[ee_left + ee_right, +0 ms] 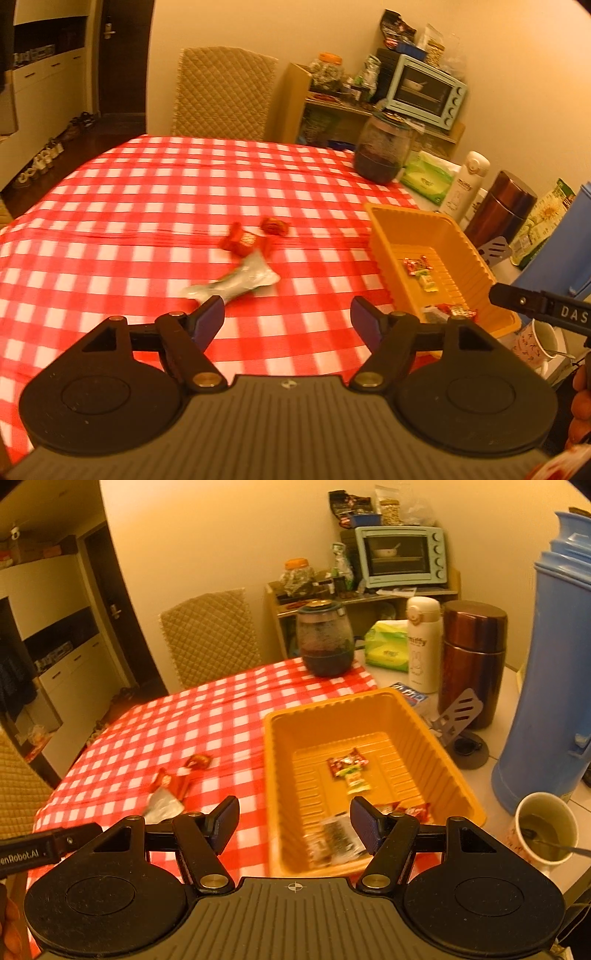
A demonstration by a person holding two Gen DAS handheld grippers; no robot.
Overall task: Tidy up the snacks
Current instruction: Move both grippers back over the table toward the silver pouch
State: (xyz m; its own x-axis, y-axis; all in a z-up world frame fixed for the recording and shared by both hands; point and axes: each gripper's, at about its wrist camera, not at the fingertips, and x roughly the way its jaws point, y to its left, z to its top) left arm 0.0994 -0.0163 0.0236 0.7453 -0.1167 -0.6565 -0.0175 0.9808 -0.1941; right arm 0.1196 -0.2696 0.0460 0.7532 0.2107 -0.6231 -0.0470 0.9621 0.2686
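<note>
My left gripper [287, 310] hangs open over the red checked tablecloth [129, 206], with nothing between its pads. Just beyond its left finger lies a pale crumpled packet [240, 280], then a red packet [242, 242] and a small red sweet [274, 226]. The orange bin [384, 229] stands to its right. My right gripper [295, 808] is open above the near left corner of the bin [332, 705]. Inside lie red and green sweets [349, 766], red packets [406, 808] and a dark packet [334, 840], untouched.
Behind the bin stand a dark glass jar [325, 642], a white flask [423, 642], a brown thermos [472, 657] and a blue jug [554, 679]. A cup with a spoon [543, 830] sits near the right edge. A quilted chair [221, 92] is at the table's far side.
</note>
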